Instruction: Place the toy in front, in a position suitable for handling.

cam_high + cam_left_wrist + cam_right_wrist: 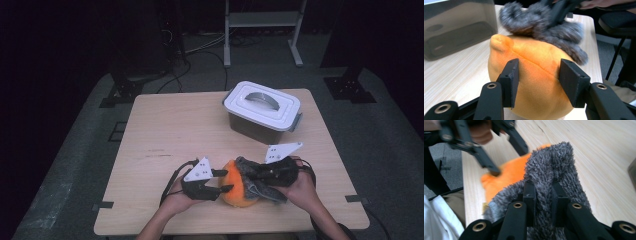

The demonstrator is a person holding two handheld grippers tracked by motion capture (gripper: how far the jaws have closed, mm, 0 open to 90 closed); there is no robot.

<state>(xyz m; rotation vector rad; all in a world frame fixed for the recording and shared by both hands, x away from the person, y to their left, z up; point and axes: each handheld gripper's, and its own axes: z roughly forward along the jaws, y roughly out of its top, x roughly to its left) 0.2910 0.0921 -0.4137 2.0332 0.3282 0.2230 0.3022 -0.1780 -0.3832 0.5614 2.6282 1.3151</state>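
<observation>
1. The orange plush ball (234, 192) sits low in the high view, just right of centre, on the near edge of the worktop (170, 135). A grey fuzzy cloth (255, 175) is draped over its upper right side and trails off toward the lower right.

2. The relation I'm watching is this: the ball lies directly between my two claws, left claw on its left flank, right claw on the cloth at its right. The cloth's long run goes from the ball's crown out to the right, straight along the right claw's reach. Pulling that way should peel it off, I judge.

3. Left claw (223, 181): in the left gripper view the ball (534, 75) swells up between the two jaws, and the pads (512, 77) press into the plush on both flanks. So it's a moderate opening, clamped on the ball and holding it in place.

4. Right claw (543, 195): narrow, jaws pinched on a ridge of the grey cloth (554, 165), which stands up between them. Beyond it in that view, upper left, I see the orange plush (511, 173) and the other claw against it.

5. Further out, upper right of centre in the high view, a lidded grey bin (261, 112) stands well apart from both hands.

6. The left hand (175, 200) and right hand (300, 187) are equally close to the ball; neither has to travel.
</observation>
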